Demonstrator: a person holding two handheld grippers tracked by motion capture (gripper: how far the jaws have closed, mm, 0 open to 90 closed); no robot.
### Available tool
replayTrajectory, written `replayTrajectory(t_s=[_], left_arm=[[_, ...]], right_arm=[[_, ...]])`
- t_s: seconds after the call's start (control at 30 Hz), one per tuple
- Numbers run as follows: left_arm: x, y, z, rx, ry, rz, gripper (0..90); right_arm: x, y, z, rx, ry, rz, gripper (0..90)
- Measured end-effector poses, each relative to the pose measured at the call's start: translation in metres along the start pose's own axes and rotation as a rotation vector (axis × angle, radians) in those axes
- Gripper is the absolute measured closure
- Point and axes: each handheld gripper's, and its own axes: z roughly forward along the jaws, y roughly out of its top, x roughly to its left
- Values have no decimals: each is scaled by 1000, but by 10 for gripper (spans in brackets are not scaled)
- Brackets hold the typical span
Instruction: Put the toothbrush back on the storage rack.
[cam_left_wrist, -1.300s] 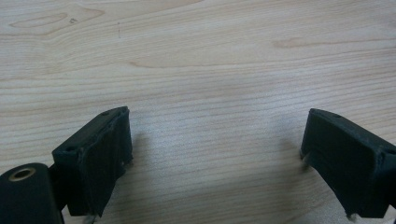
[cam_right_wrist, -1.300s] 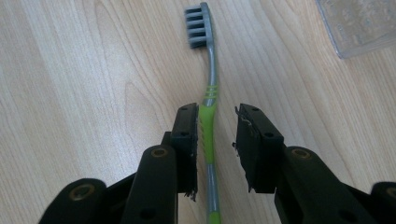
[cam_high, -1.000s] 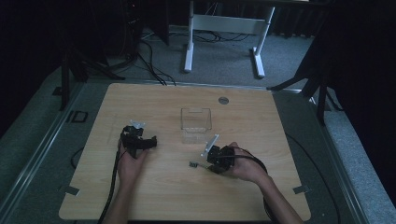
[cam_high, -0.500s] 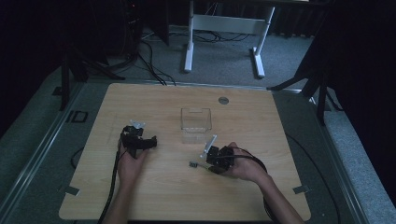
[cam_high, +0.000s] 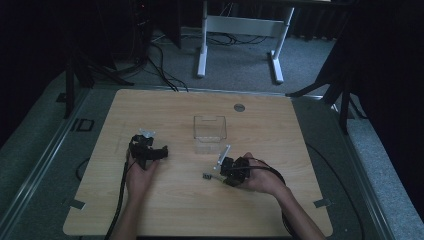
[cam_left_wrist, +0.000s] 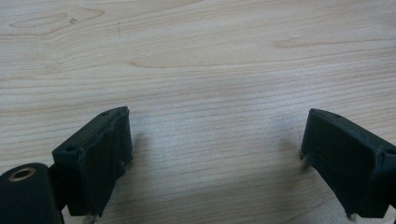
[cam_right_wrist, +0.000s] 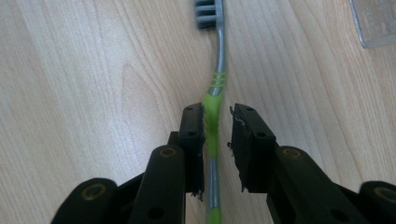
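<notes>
Your right tool (cam_right_wrist: 217, 122) straddles the toothbrush (cam_right_wrist: 214, 112), which lies flat on the counter (cam_high: 165, 210). Its jaws have just been closing; one jaw touches the green grip, the other stands just clear, so the tool is not yet clamped. In the high view, the toothbrush (cam_high: 210, 175) lies near the clear box (cam_high: 210, 132), on your side of it. Your left tool (cam_left_wrist: 215, 154) rests on bare counter, jaws spread wide, holding nothing.
</notes>
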Motion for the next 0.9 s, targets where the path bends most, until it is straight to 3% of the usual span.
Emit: replayTrajectory(t_s=[0.9], left_arm=[[0,0,0,0,0,1,92]], right_arm=[[-1,0,12,50,23,-8,747]])
